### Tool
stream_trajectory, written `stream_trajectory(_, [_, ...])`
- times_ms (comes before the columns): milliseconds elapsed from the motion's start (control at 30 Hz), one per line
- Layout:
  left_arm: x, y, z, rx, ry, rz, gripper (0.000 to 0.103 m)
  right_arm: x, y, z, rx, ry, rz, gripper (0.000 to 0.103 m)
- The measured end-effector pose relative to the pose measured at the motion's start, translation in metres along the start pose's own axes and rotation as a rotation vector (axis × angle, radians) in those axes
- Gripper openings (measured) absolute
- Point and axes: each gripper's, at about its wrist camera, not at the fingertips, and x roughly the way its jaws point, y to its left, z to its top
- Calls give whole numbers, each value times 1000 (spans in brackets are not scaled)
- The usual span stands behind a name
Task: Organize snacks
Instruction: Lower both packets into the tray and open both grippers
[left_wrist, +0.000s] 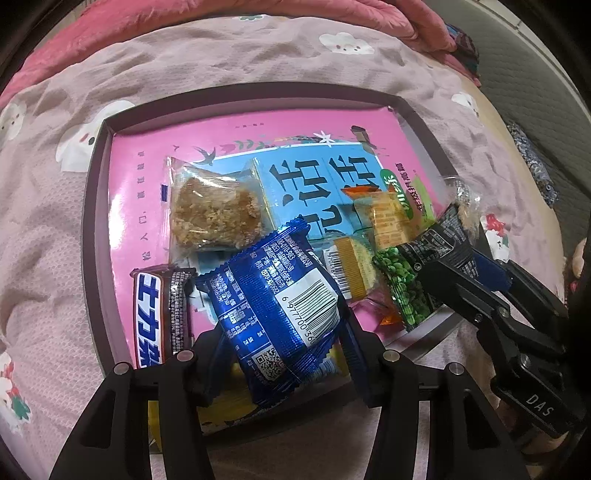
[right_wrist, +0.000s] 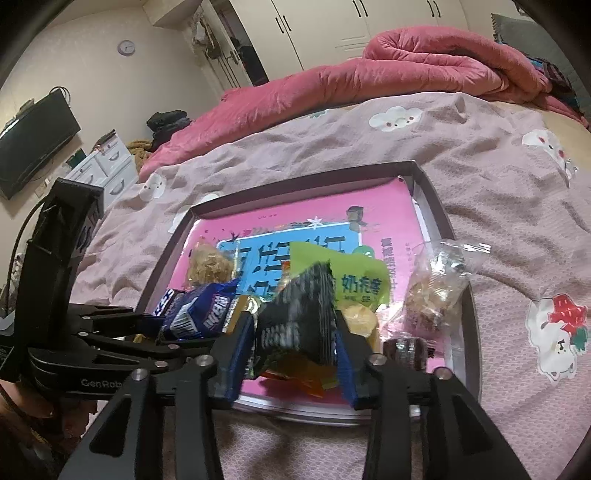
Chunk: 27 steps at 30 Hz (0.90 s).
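Snacks: we clamp the blue packet (left_wrist: 280, 314) in our left gripper (left_wrist: 277, 363); our right gripper (right_wrist: 295, 354) brackets the black-and-green packet (right_wrist: 295, 321), pads apart

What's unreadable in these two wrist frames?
- Black pea packet, right wrist view: print motion-blurred; whether the right gripper jaws still press it is unclear.
- Blue packet, left wrist view: lower end hidden behind the left gripper.
- Chocolate bar, left wrist view: near end covered by a left finger.
- Tray, left wrist view: near rim hidden by the grippers.
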Motion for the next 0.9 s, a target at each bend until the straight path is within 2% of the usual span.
stream_trajectory(900, [-8, -2, -2, -21, -36, 18, 57, -18, -7, -2, 30, -34, -41, 52])
